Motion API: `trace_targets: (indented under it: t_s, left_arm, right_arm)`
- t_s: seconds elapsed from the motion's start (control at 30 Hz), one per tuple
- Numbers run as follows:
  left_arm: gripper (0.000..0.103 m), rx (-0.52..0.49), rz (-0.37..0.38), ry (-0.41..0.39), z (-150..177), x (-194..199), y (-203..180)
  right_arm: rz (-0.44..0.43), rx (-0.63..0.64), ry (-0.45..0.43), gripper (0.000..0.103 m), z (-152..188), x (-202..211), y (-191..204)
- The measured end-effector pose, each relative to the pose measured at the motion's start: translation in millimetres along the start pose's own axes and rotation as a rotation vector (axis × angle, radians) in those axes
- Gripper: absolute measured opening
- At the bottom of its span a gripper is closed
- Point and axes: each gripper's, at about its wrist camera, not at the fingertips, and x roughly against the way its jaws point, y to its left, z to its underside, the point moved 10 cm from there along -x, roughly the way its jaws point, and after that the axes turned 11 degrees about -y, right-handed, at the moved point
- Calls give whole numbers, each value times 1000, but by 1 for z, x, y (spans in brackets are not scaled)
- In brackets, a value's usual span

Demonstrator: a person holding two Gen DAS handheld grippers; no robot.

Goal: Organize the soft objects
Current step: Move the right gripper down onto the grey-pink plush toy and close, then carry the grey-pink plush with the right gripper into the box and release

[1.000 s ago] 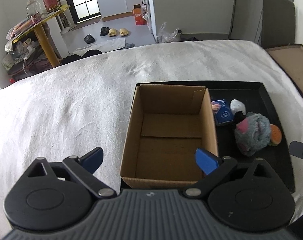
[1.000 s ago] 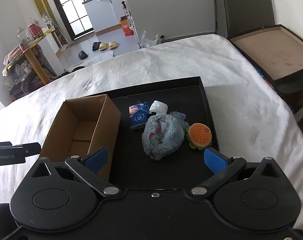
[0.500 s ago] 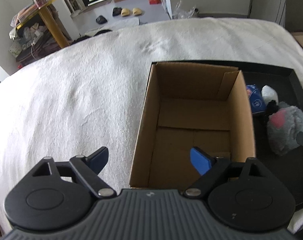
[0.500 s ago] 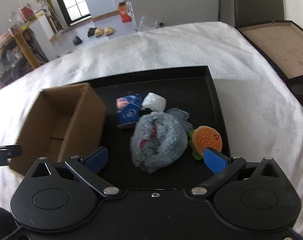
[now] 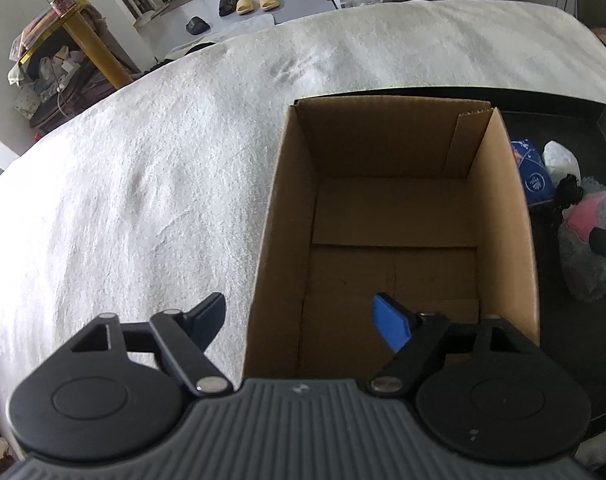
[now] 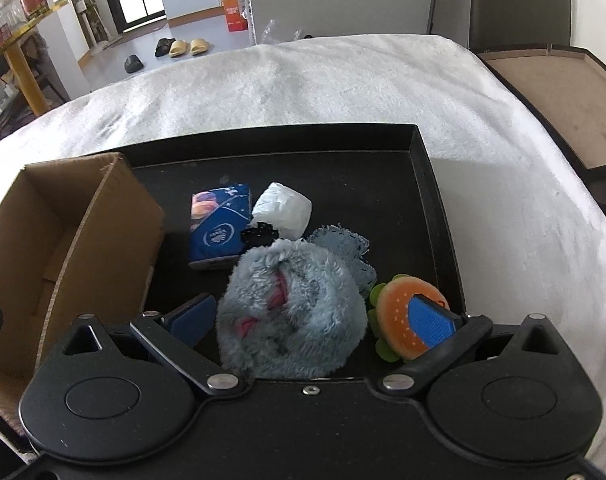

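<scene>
An open, empty cardboard box (image 5: 383, 140) stands at the left end of a black tray (image 6: 423, 184). My left gripper (image 5: 299, 316) hangs over the box's near left corner. Its jaws are closing, one finger outside the left wall and one inside, touching nothing. Right of the box on the tray lie a blue tissue pack (image 6: 219, 224), a white wad (image 6: 283, 208), a black scrunchie (image 6: 259, 236), a blue cloth (image 6: 343, 248), a fluffy grey-blue plush (image 6: 291, 312) and a burger toy (image 6: 395, 312). My right gripper (image 6: 311, 316) is open, the plush between its fingers and its right finger over the burger.
The tray rests on a white blanket (image 5: 143, 200) that spreads far to the left and behind. A brown framed board (image 6: 563, 100) lies beyond the bed's right edge. On the floor behind stand a yellow table (image 5: 83, 36) and slippers (image 5: 255, 2).
Both grippers have come down and forward. The left one's jaws have narrowed over the box corner. The right one has moved in over the plush, which now sits between its fingers.
</scene>
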Motion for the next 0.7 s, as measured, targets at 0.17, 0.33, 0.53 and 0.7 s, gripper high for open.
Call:
trace_targets:
  t_s: [0.17, 0.33, 0.53, 0.7]
  left_arm:
    - [58, 12, 4, 15, 3, -7, 0]
    - [33, 29, -20, 3, 8, -2, 8]
    - [16, 33, -12, 27, 13, -2, 11]
    - [11, 21, 11, 42, 19, -2, 13]
  right_arm:
    - [2, 20, -22, 100, 3, -9, 1]
    - [-49, 53, -29, 67, 5, -1, 12]
    - [-53, 49, -45, 62, 3, 19, 16]
    - [-58, 27, -67, 62, -1, 37, 16]
